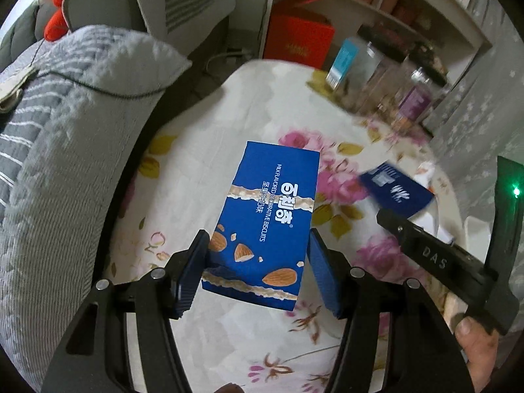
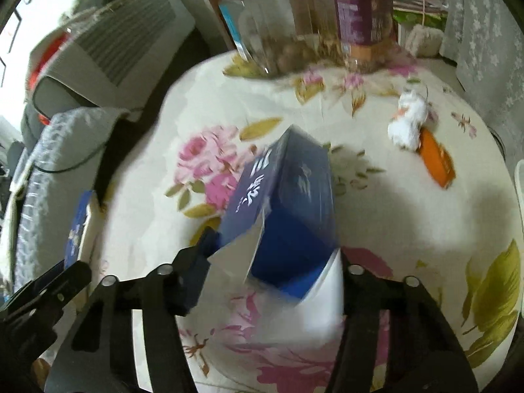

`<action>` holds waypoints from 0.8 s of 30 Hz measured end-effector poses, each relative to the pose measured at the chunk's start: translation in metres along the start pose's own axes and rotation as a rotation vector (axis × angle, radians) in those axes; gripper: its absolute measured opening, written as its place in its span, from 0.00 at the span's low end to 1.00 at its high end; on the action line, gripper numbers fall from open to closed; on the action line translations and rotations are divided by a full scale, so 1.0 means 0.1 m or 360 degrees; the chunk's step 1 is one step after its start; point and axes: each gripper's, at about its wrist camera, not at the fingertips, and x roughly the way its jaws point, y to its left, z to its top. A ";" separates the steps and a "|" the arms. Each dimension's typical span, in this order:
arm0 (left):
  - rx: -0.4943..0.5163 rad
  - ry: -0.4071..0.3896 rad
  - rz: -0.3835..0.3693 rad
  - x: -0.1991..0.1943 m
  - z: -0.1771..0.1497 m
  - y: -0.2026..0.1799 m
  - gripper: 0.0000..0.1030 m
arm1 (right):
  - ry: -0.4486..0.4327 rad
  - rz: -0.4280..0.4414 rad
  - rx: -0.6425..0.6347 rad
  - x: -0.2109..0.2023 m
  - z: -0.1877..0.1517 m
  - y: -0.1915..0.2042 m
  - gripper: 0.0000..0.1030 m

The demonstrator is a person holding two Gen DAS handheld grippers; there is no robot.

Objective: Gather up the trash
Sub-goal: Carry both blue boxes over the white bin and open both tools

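A blue almond biscuit box (image 1: 271, 226) is held off the floral tablecloth (image 1: 209, 150) between the pads of my left gripper (image 1: 258, 268), which is shut on its near end. My right gripper (image 2: 271, 262) is shut on a dark blue carton (image 2: 288, 209) with an open white flap, held above the table. That carton (image 1: 396, 190) and the right gripper's body also show at the right of the left wrist view. A crumpled white tissue (image 2: 409, 121) and an orange packet (image 2: 437, 160) lie on the cloth at the far right.
Glass jars (image 2: 360, 16) and a clear container (image 1: 363, 62) stand at the table's far edge. A grey striped cushion (image 1: 65, 124) presses against the table's left side. Shelves (image 1: 376, 3) with a red box (image 1: 298, 39) stand behind.
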 end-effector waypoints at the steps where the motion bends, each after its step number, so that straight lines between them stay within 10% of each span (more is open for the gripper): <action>1: -0.0006 -0.0024 -0.0009 -0.04 0.01 -0.03 0.58 | -0.0030 0.0016 -0.0008 -0.08 0.02 -0.01 0.49; 24: 0.0049 -0.0220 -0.0088 -0.34 0.07 -0.97 0.58 | -0.0335 0.0103 0.0014 -1.10 0.12 -0.70 0.37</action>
